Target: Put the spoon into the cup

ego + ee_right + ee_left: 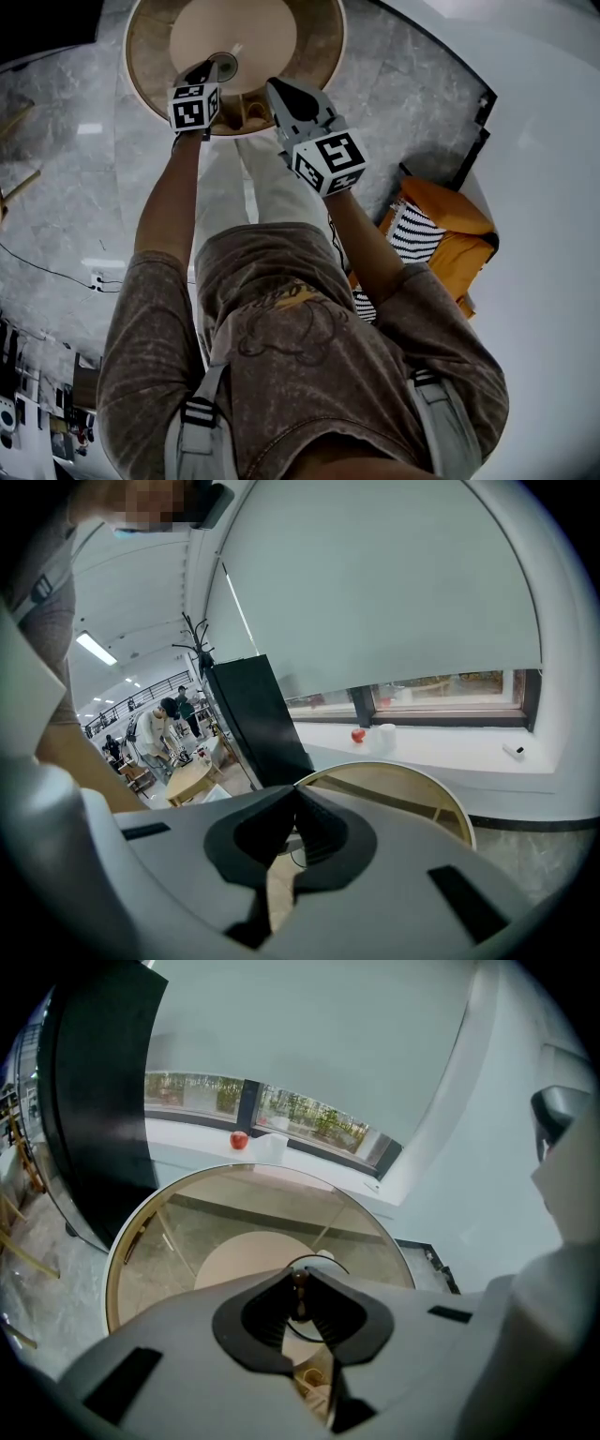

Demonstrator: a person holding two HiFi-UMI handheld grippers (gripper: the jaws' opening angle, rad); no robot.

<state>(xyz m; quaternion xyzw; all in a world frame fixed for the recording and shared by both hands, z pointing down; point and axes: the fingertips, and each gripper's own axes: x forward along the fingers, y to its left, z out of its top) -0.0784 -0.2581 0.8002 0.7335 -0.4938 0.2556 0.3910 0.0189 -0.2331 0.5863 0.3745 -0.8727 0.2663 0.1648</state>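
A clear glass cup [225,66] stands on the round glass table [141,56] with the wooden rim. In the left gripper view its thin rim [330,1262] shows just under the jaws. My left gripper [301,1274] points down over it and is shut on a thin brown spoon [300,1285], whose lower part hangs toward the cup's mouth. In the head view this gripper [208,67] is right beside the cup. My right gripper [272,89] hovers near the table's front edge, shut [298,792] with nothing between its tips.
An orange bag with striped cloth [441,230] lies on the floor at the right. A red apple [239,1140] and a white cup [386,733] sit on the window sill behind the table. A black cabinet [94,1119] stands at the left, with people far behind.
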